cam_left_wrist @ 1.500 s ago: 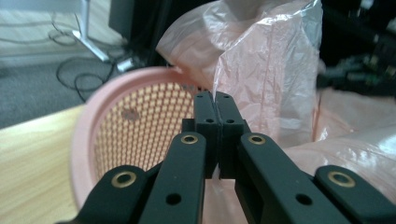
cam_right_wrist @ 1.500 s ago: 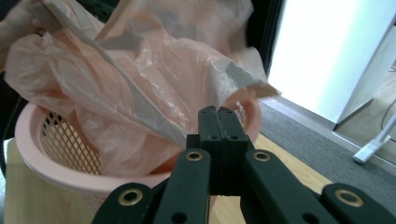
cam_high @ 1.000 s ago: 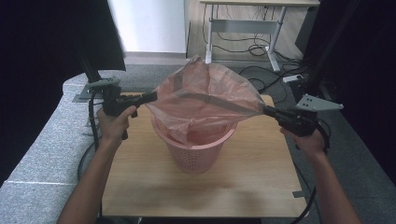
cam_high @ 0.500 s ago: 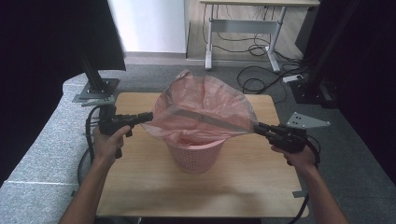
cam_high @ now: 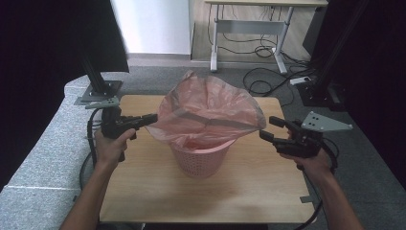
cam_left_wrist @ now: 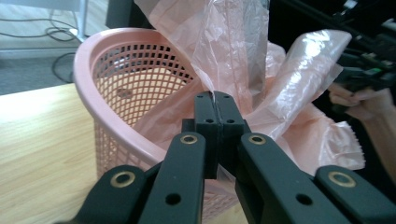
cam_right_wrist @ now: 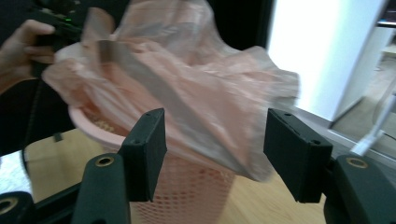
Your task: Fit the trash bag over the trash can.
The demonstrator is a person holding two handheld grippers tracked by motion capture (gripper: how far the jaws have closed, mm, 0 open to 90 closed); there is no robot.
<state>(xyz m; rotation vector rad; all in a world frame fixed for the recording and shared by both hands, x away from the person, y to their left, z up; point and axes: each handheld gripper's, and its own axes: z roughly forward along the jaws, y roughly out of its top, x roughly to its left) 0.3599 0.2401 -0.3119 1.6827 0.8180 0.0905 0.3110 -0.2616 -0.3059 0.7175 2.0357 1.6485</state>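
**Jaws split: left pinching bag, right let go**

Left gripper [cam_left_wrist: 215, 100] clamps pink bag [cam_high: 208, 112] edge; right gripper [cam_high: 273, 129], jaws just opening, holds nothing, film ahead of them. Bag sits in pink basket [cam_high: 198, 160] mid-table [cam_high: 143, 191], mouth up, stretched left-right. Judgement: regrip far rim, pull it down over basket lip evenly.

black grippers [cam_high: 268, 128] with brass-ringed screw holes, grey three-cornered plates, black cables.

A light wooden counter [cam_high: 249, 191] with rounded corners carries a pink mesh basket [cam_high: 198, 160], which stands upright near its middle, slightly toward the far side. The counter stands on grey carpeted floor [cam_high: 38, 158]. The basket touches the wood directly.
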